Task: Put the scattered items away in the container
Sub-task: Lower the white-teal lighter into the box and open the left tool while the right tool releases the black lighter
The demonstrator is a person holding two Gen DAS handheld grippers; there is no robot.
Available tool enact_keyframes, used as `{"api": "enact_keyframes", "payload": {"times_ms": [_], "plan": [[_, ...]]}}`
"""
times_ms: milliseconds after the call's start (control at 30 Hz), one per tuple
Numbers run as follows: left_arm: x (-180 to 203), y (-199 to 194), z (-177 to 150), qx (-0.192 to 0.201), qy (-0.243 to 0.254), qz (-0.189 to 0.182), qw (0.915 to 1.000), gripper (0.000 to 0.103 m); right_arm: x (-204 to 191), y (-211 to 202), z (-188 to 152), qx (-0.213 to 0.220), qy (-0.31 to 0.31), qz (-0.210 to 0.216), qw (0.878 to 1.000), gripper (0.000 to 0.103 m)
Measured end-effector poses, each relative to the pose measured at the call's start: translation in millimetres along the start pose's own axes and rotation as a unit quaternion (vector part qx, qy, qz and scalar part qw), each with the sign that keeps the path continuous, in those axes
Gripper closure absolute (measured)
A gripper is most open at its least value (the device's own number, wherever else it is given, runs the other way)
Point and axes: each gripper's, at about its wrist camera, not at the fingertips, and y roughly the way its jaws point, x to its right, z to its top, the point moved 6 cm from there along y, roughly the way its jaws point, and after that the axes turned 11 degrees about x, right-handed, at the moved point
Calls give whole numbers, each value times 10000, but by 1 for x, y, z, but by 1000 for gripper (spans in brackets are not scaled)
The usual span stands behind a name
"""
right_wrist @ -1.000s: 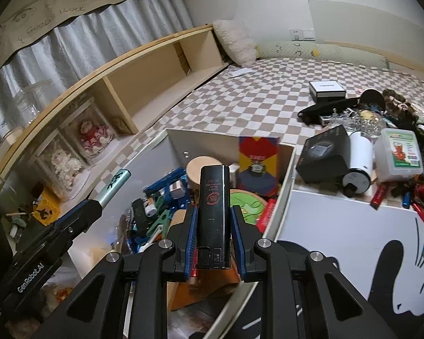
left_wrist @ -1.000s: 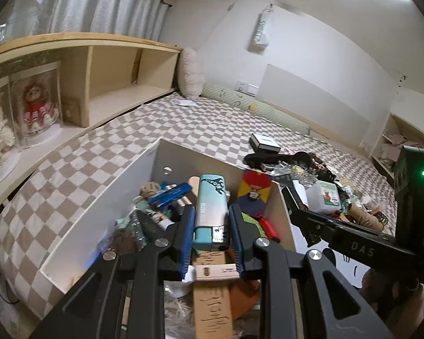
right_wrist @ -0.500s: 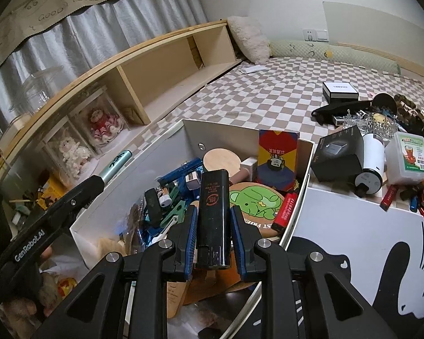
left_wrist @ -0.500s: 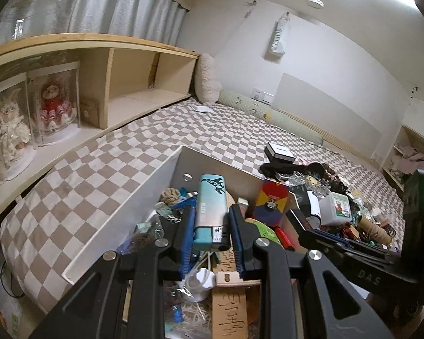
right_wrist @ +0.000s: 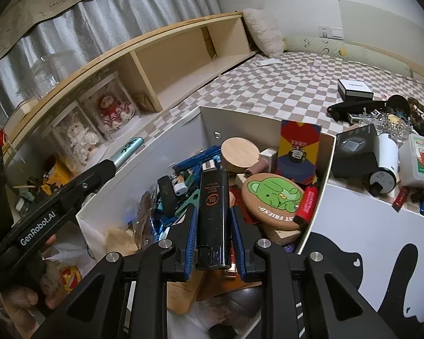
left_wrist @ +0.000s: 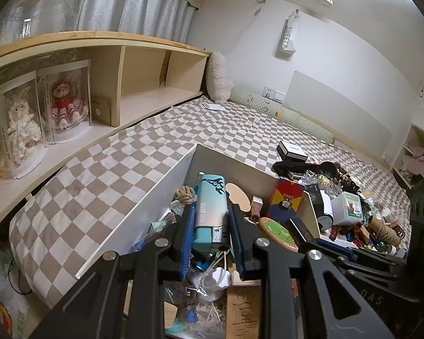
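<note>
My left gripper (left_wrist: pixel 211 226) is shut on a teal lighter (left_wrist: pixel 210 210) and holds it above the white box (left_wrist: pixel 144 212). My right gripper (right_wrist: pixel 213 226) is shut on a black lighter (right_wrist: pixel 213 214) and holds it over the same box (right_wrist: pixel 323 169). The box is crowded with items: a green frog coaster (right_wrist: pixel 272 197), a round wooden lid (right_wrist: pixel 240 152), a red-yellow-blue card box (right_wrist: pixel 296 151) and blue clips. The left gripper also shows in the right wrist view (right_wrist: pixel 104 169), with the teal lighter tip beyond it.
Scattered items lie on the checkered bed right of the box: a black box (right_wrist: pixel 353 152), a white bottle (right_wrist: pixel 385 161), a clear plastic container (right_wrist: pixel 422 159), red lighters (right_wrist: pixel 401 197). A wooden shelf (left_wrist: pixel 141 84) with boxed dolls runs along the left.
Both grippers have pulled back toward the near end of the box, each still holding its lighter. More of the box interior and bed shows.
</note>
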Motion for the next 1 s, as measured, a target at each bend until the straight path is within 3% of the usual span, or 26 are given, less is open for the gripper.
{"api": "enact_keyframes", "payload": {"times_ms": [867, 933, 1000], "plan": [[-4, 7, -6, -241, -2, 174, 9996, 77, -12, -5, 3, -31, -84, 80, 9999, 79], [-4, 7, -6, -226, -10, 185, 9996, 62, -11, -6, 4, -28, -97, 34, 9999, 79], [-4, 6, -5, -199, -15, 170, 9997, 60, -10, -6, 4, -39, -103, -6, 9999, 79]]}}
